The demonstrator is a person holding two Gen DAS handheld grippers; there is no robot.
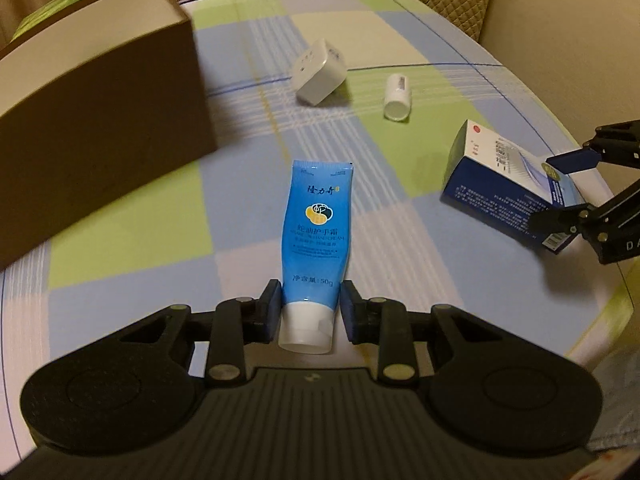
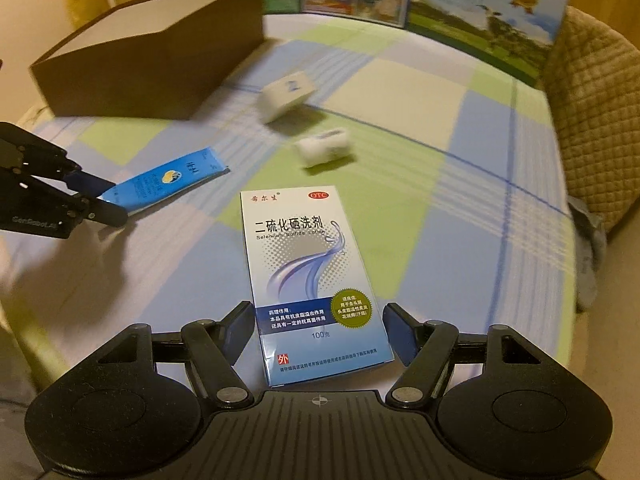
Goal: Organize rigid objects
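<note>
trouble, to my eye, was likeliest with the blue tube point(image 1: 314, 240): the left gripper point(image 1: 310, 312) had its fingers clamped on it only at the white cap end, so the long body stuck out well beyond the fingertips and could swing or slide free if the hand jerked. the medicine carton point(image 2: 310, 280) sat between the fingers of the right gripper point(image 2: 318, 334), which stood pressed against its two sides near the bottom end; the smooth card could slip or twist in such a low hold, and too hard a squeeze might dent it. both things seemed lifted off the checked cloth point(image 1: 400, 220), though i could not be certain. the brown box point(image 1: 92, 120), well beyond and to the left of both pairs of fingers, looked like the place to put them, and a tube or carton carried askew could catch its wall. counting: one tube, one carton, one white plug block point(image 1: 320, 72) and one small white bottle point(image 1: 397, 98) lying ahead of the fingers, one brown box, two grippers.
</note>
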